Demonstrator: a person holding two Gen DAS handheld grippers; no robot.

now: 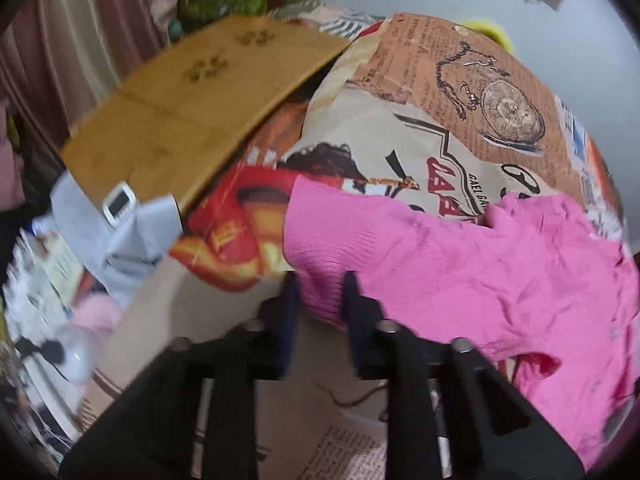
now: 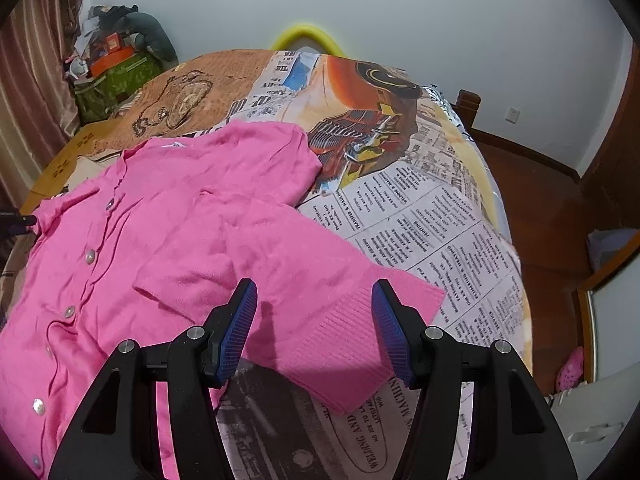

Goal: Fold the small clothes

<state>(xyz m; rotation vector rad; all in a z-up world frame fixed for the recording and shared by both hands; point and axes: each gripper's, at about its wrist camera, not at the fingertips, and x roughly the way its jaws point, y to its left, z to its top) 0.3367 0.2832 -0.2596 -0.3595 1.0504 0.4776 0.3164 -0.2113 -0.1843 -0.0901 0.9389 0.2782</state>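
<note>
Left hand-held gripper I see clamped on the ribbed cuff of the pink cardigan; my right hand-held gripper hangs spread apart over the other sleeve's cuff. Cardigan lies buttoned-side up on the printed bedspread, whose right edge drops to wooden floor; a wooden board sits beyond.

Pale grey-white wall at the back, plain, with a small socket low down. Reddish-brown wooden floor and matching skirting to the right. Pink-brown striped curtain on the left. Bed covered by a newspaper-and-collage print sheet. Light wooden board with paw cut-outs at the bed's left side. Green patterned bag piled with clutter in the corner. Yellow curved rim behind the bed.
</note>
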